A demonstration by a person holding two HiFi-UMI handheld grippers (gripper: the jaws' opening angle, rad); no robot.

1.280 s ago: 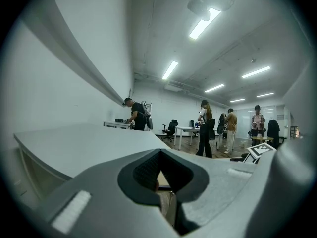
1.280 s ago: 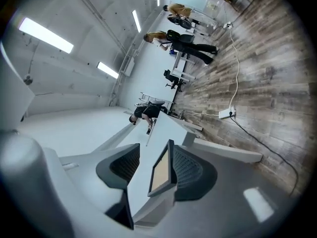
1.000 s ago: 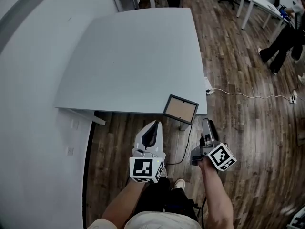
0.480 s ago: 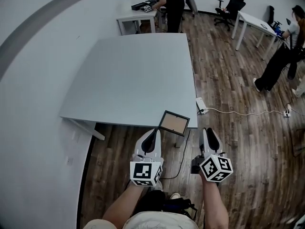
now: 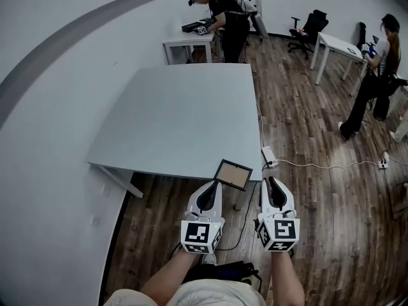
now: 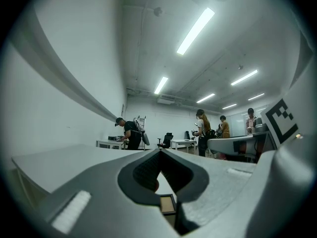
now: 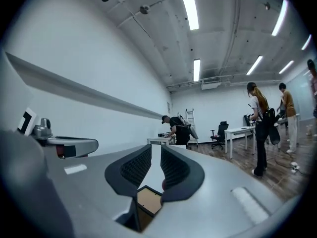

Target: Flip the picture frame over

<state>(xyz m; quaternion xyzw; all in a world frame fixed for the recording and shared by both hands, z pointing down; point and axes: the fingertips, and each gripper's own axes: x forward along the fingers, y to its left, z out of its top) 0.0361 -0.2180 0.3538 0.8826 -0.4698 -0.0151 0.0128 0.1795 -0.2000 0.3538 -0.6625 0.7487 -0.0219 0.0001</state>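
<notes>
Right claw (image 5: pixel 270 181) rolled upright, empty jaws closing, beside the picture frame (image 5: pixel 231 174).

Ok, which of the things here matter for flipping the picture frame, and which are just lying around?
For the job: picture frame at the table's near corner; table; left hand-held gripper, shut and empty; right hand-held gripper, jaws just closing, nothing between them.

Lying about: power strip on the floor; far desk; office chair.
</notes>
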